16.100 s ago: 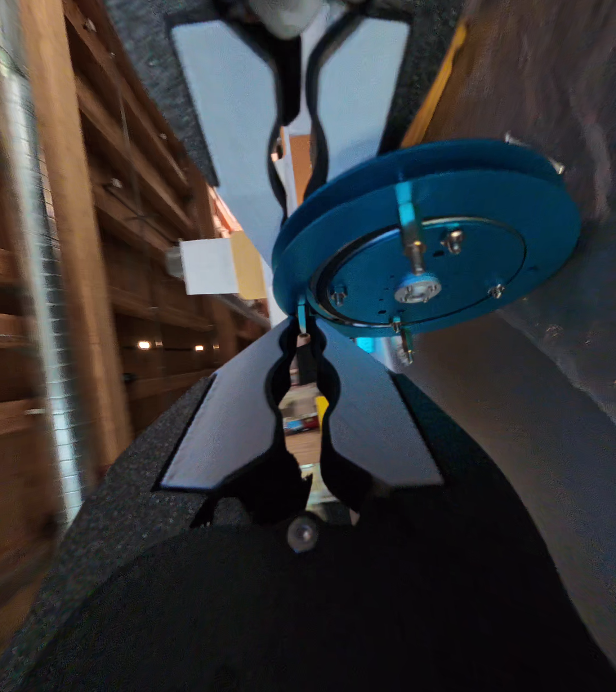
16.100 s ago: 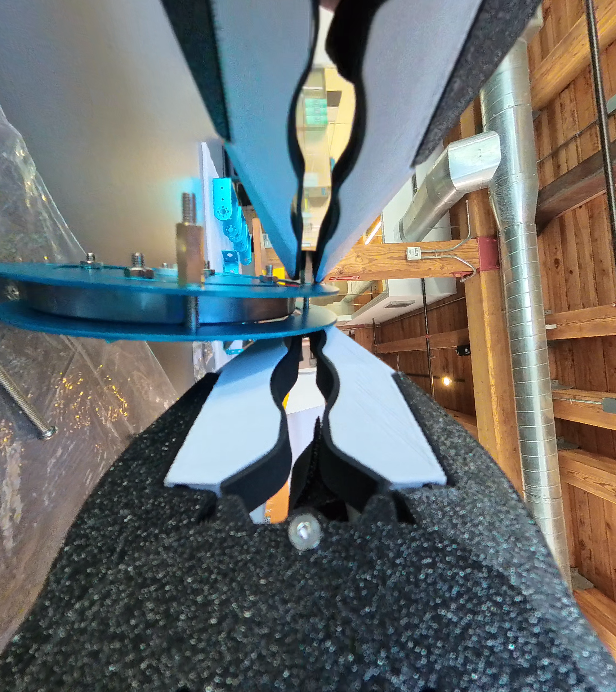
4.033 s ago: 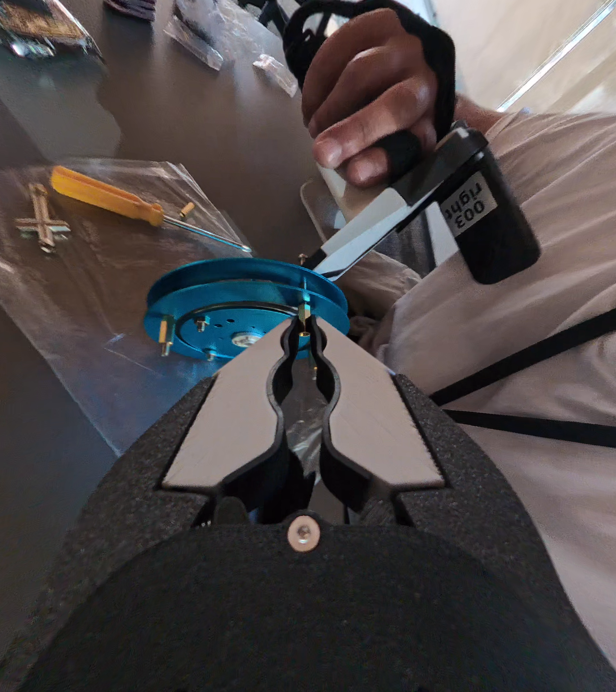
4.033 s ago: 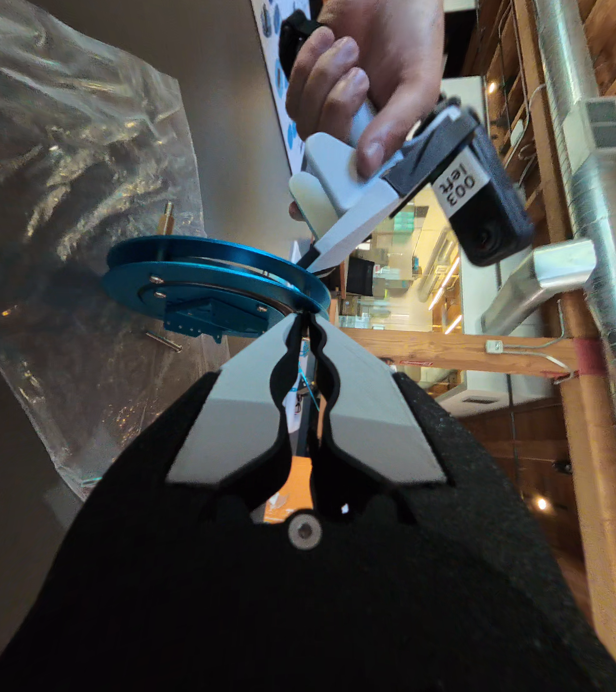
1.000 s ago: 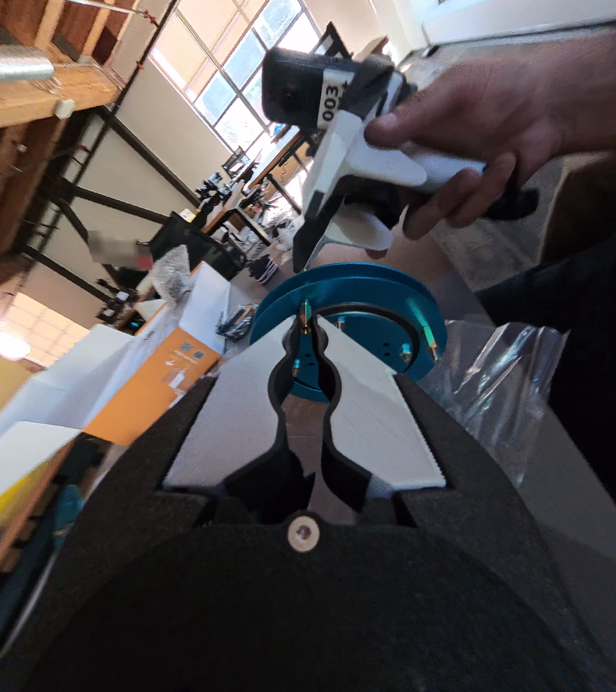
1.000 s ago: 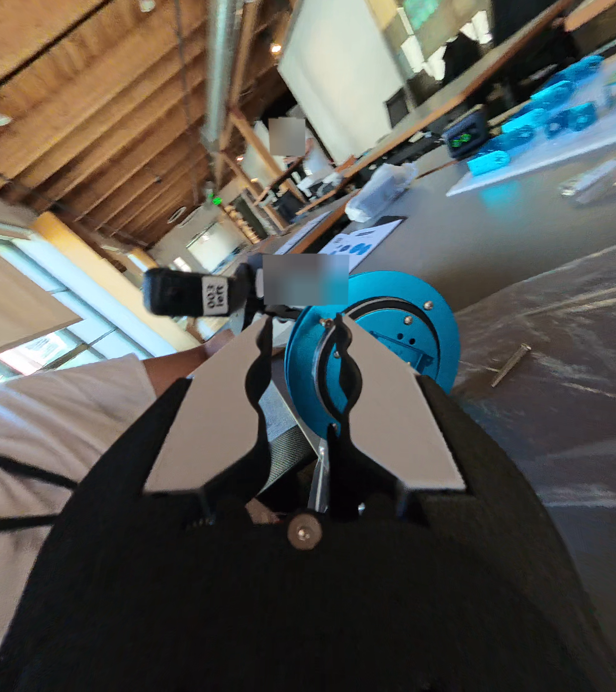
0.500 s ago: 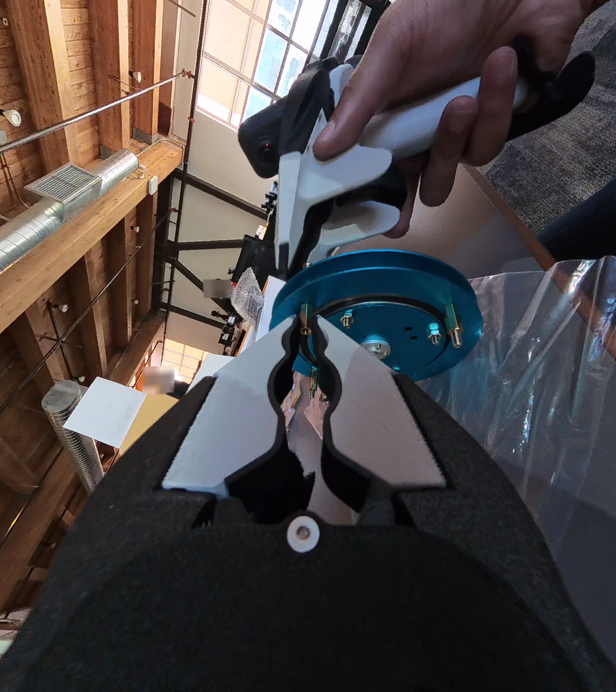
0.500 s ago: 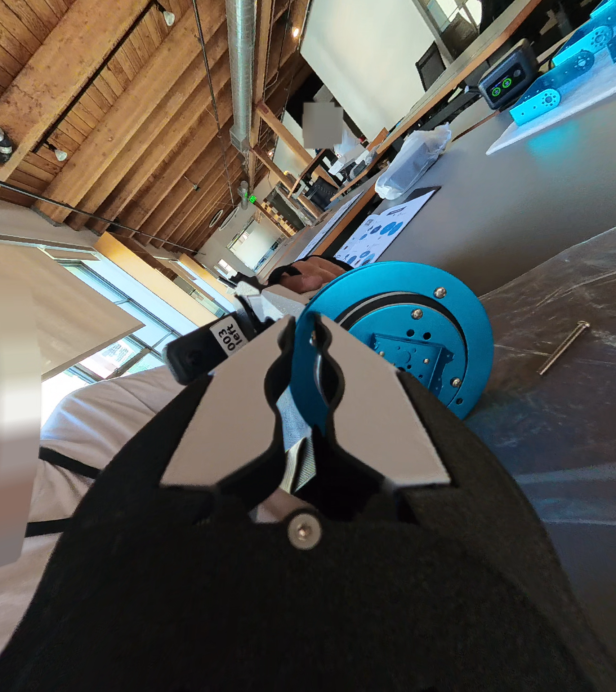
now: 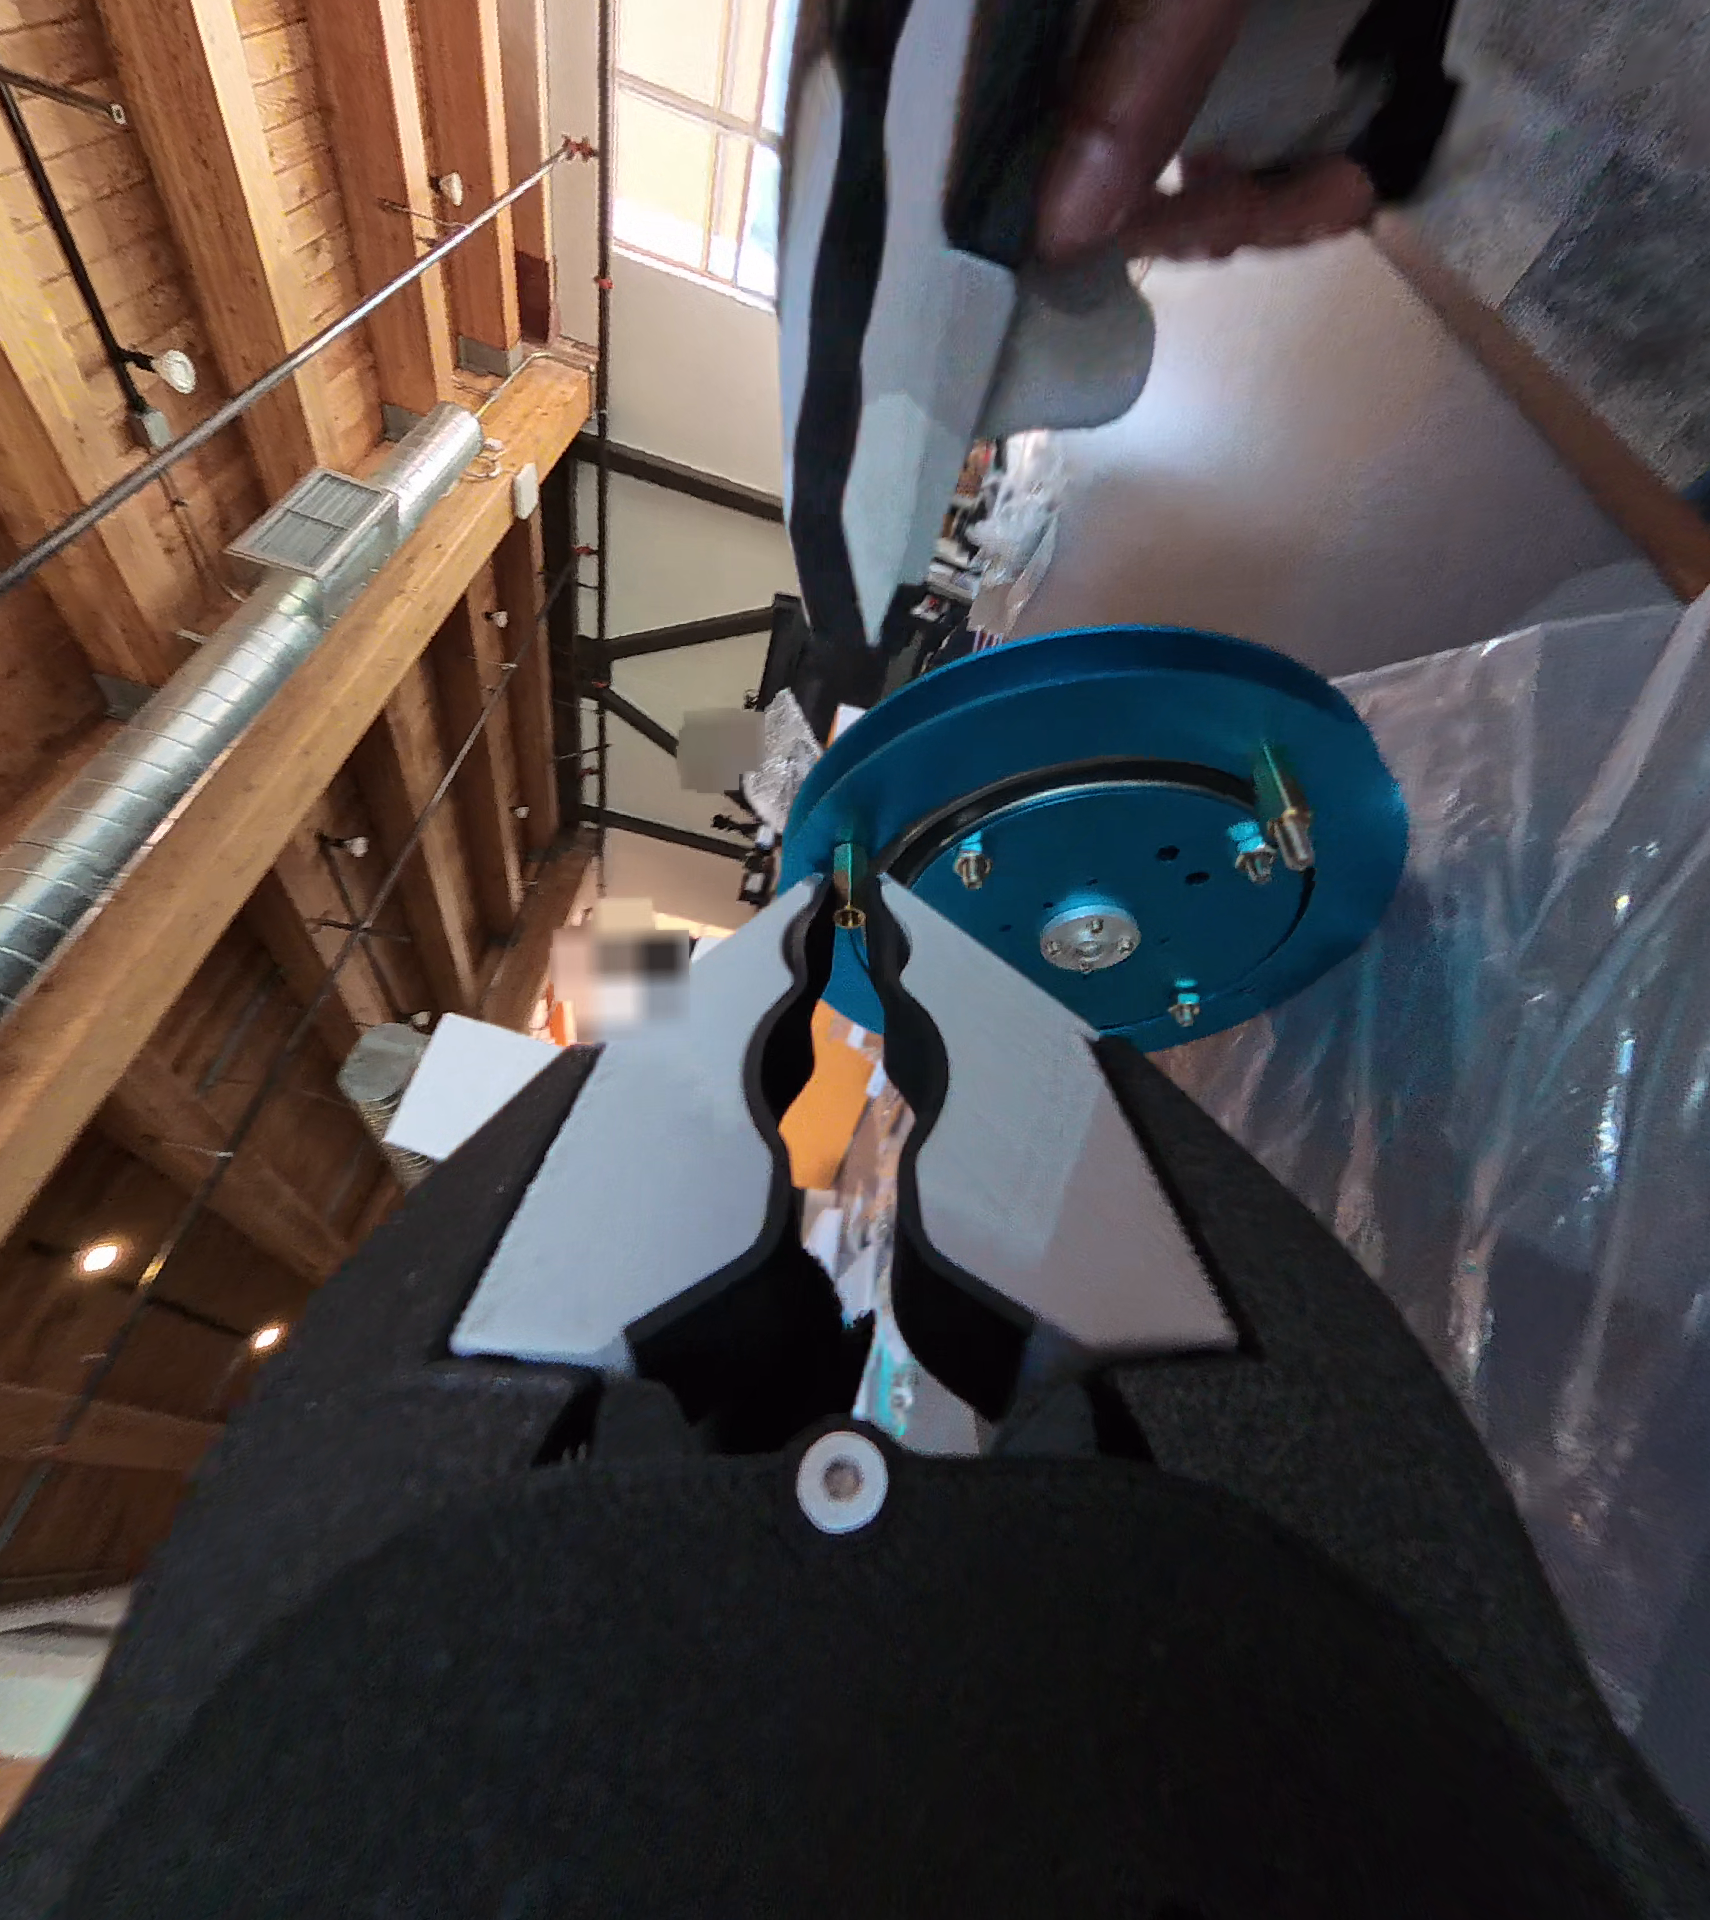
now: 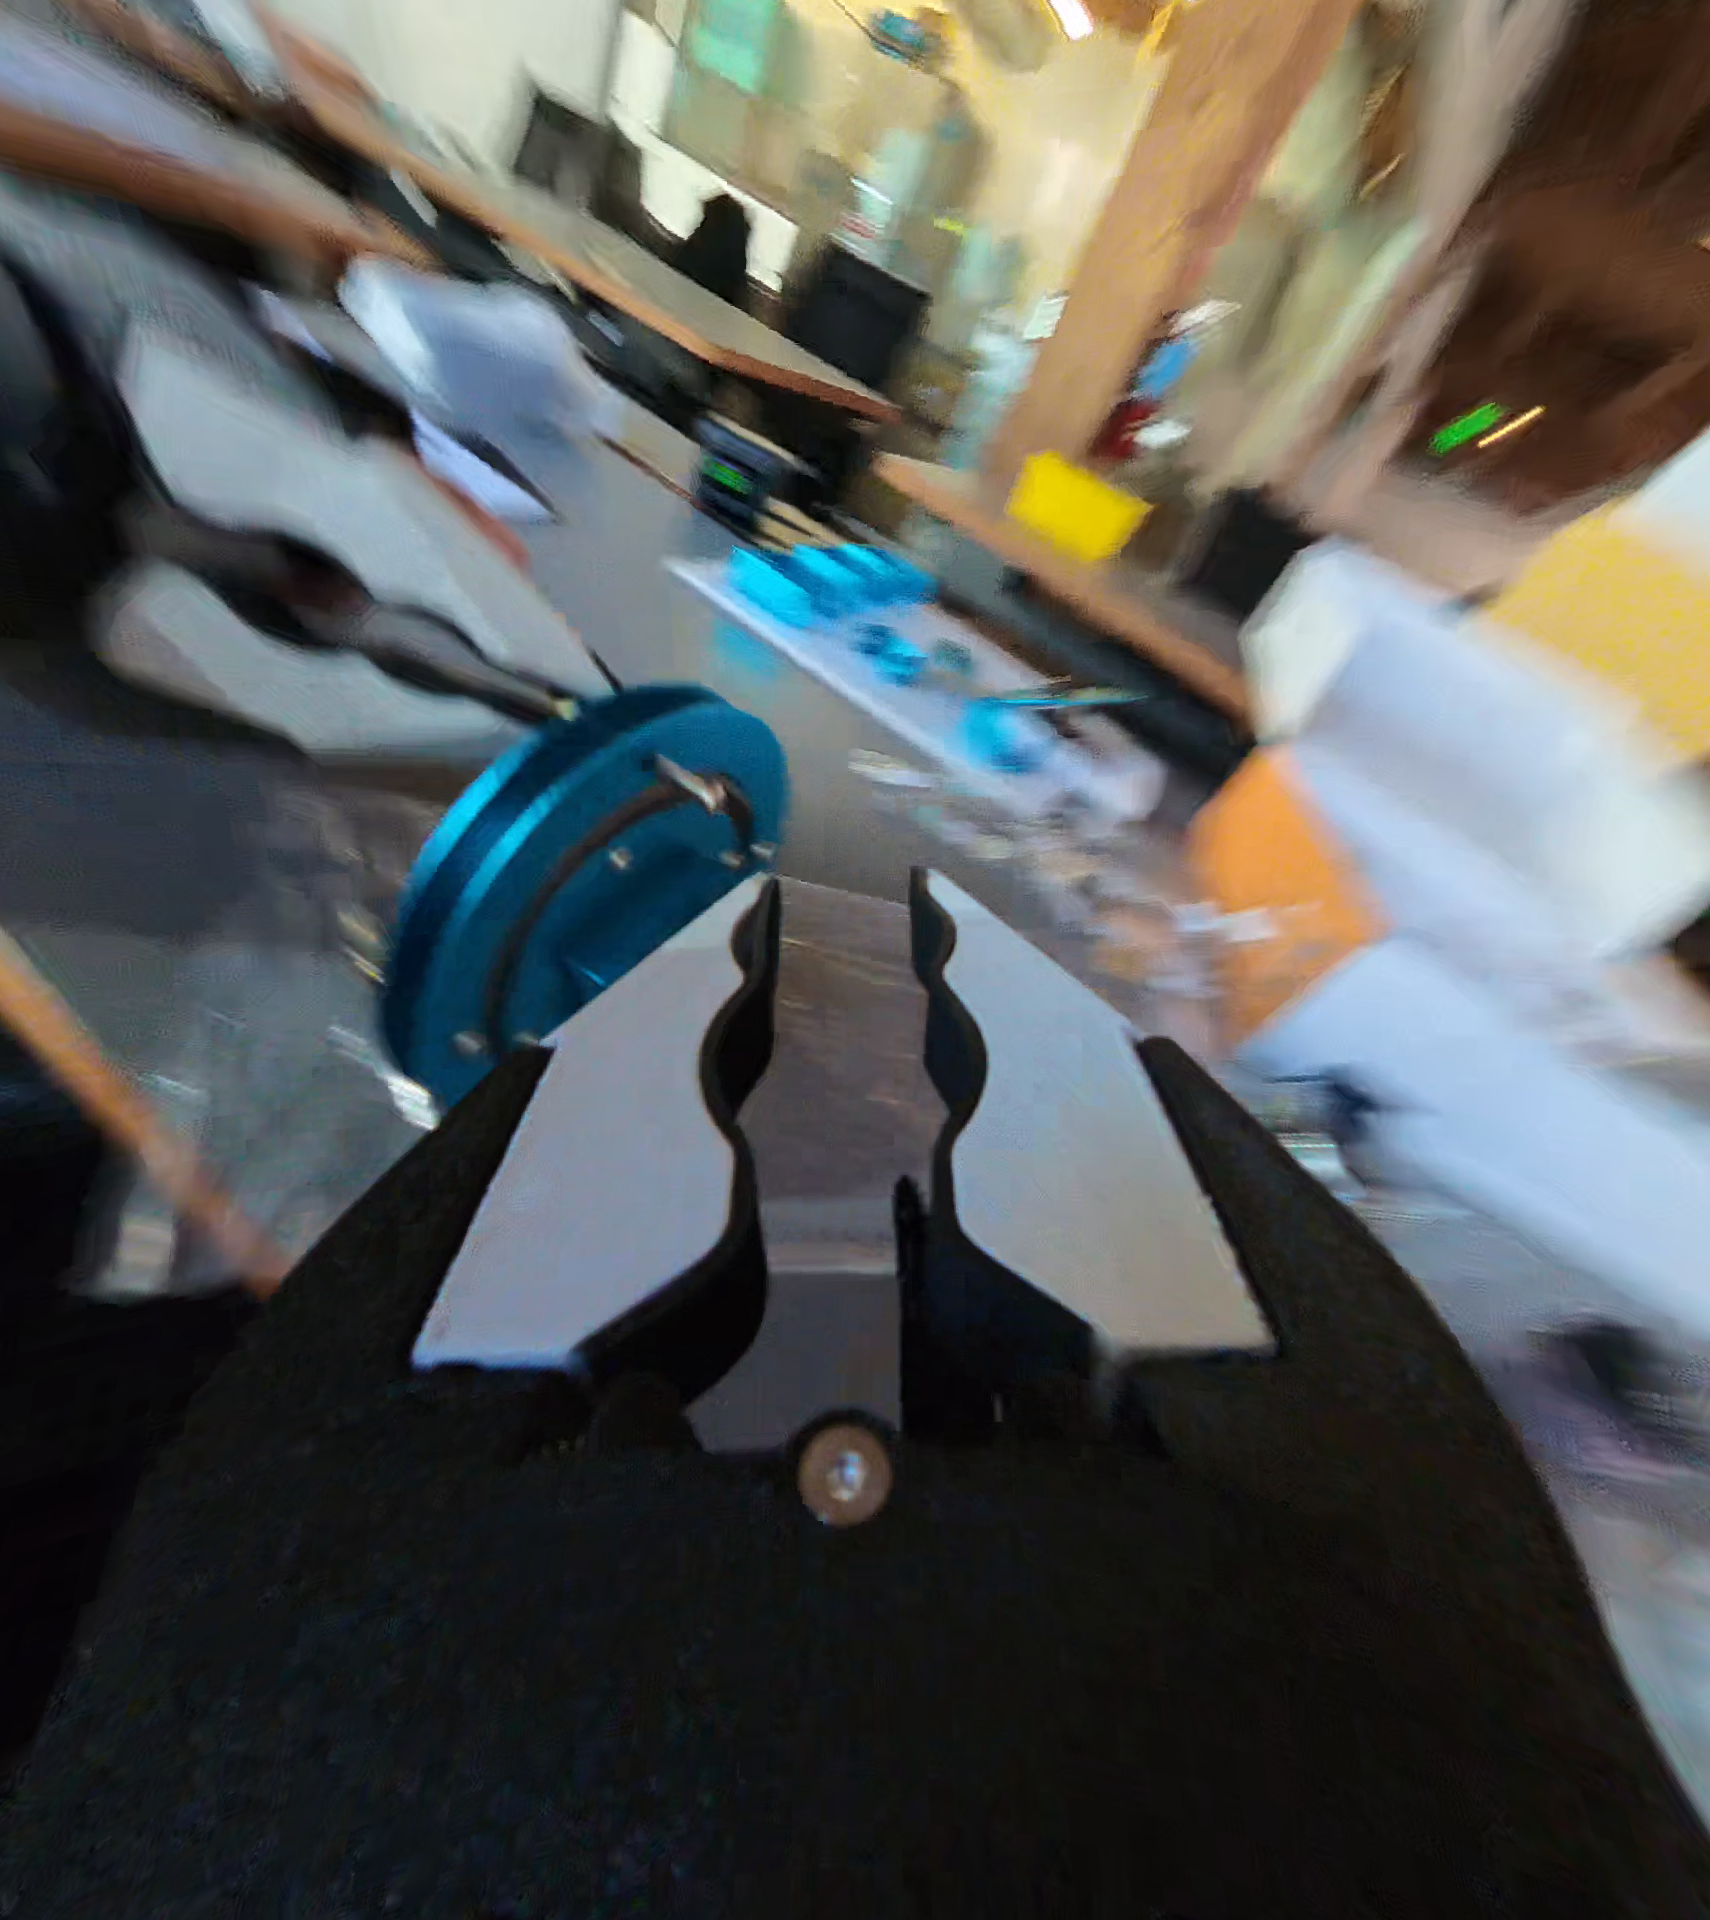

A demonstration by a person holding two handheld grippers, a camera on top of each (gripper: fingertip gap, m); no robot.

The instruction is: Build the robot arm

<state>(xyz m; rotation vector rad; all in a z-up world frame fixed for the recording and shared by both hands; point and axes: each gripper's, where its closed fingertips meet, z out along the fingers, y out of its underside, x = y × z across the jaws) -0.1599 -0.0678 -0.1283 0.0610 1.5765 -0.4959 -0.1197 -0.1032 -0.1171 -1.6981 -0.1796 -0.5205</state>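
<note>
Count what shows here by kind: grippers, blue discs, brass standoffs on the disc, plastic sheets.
Hand-held two-finger grippers: 2 (left gripper, right gripper)
Blue round metal disc assembly: 1, clamped at its rim by the left gripper
Brass hex standoffs in view on the disc: 2
Clear plastic sheet: 1
Total: 6

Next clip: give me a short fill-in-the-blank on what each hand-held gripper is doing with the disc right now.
1. The left hand-held gripper is shut on the rim of the ____ double disc.
2. The right hand-held gripper has its jaws ____ and holds nothing.
3. Beneath the disc lies a sheet of clear ____.
4. Standoffs of ____ colour stick out from the disc's face.

Missing words: blue; open; plastic; brass
</note>
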